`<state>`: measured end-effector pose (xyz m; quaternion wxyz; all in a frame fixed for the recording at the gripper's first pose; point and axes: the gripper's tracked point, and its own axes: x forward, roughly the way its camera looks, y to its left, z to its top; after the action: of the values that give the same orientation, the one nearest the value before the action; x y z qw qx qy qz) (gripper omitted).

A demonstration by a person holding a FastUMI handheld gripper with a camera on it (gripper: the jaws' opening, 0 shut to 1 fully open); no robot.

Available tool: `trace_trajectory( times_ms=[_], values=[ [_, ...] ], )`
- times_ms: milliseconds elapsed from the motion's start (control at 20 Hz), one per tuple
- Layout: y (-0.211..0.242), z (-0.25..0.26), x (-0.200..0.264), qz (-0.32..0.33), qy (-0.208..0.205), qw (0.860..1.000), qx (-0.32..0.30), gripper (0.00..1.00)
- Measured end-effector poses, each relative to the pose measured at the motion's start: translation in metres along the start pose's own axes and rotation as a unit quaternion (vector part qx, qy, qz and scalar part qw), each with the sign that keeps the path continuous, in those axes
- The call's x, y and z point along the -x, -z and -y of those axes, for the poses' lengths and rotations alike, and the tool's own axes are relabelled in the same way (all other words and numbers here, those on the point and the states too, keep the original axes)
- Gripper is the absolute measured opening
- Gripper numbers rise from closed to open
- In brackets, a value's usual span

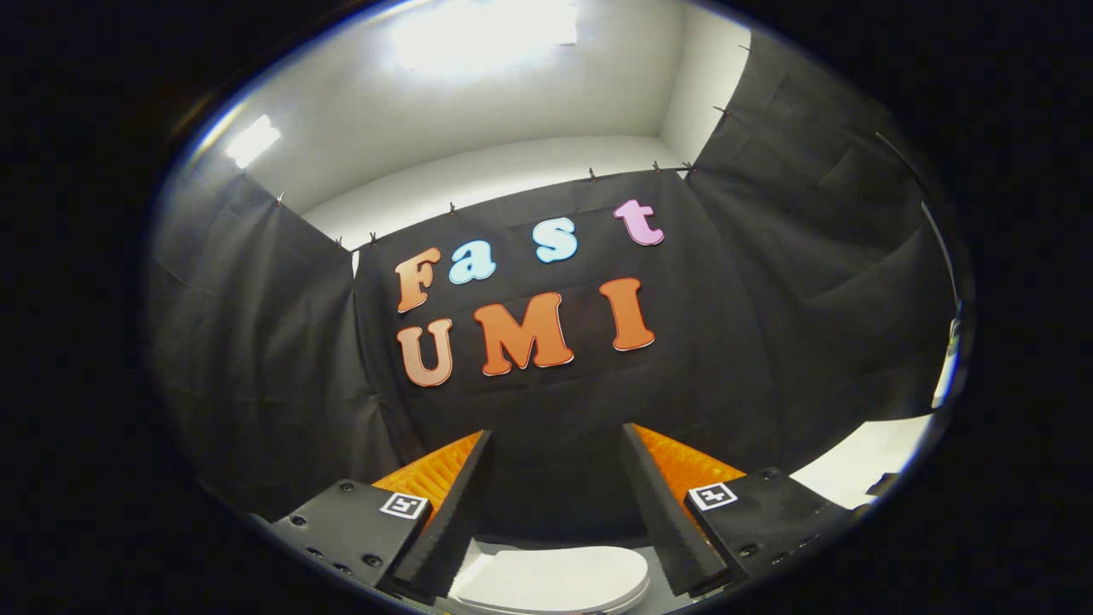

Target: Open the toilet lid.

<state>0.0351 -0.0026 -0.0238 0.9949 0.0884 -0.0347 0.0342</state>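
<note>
1. Black cloth wall (751, 342) dead ahead, hung in three panels: one facing the camera, one angled off to each side.
2. Small clips (591, 173) pin the cloth along its top edge; you can pick out several along the seam.
3. Above the cloth, a plain white wall (478, 175) and a pale ceiling (359, 102).
4. Two ceiling lights glare up there: a big bright patch (487, 34) overhead and a smaller one (252, 141) off to the left.
5. Low on the right, past the right finger's mount, a white flat surface (862, 457) shows against the cloth; what it is, I cannot tell.
6. Now the claw (555, 440): fingers spread wide apart, a broad gap between the tips, nothing gripped.
7. Both fingers (465, 495) point at the cloth wall, tips in the air, touching nothing.
8. Each finger mount carries a small square marker (404, 505) on top.
9. The lid (555, 581) sits low between the fingers, near their bases, white and rounded.
10. It looks flat and down; the fingers are above it, apart from it, no contact.
</note>
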Motion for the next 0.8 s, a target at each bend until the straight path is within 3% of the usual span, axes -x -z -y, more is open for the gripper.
trace_trajectory(
  times_ms=[350, 600, 800],
  values=[
    [0.088, 0.060, -0.033, -0.028, 0.037, 0.993, -0.112, 0.95],
    [0.208, 0.104, -0.035, -0.101, 0.066, 0.971, -0.208, 0.95],
    [0.298, 0.126, -0.020, -0.172, 0.089, 0.958, -0.210, 0.95]
  ],
)
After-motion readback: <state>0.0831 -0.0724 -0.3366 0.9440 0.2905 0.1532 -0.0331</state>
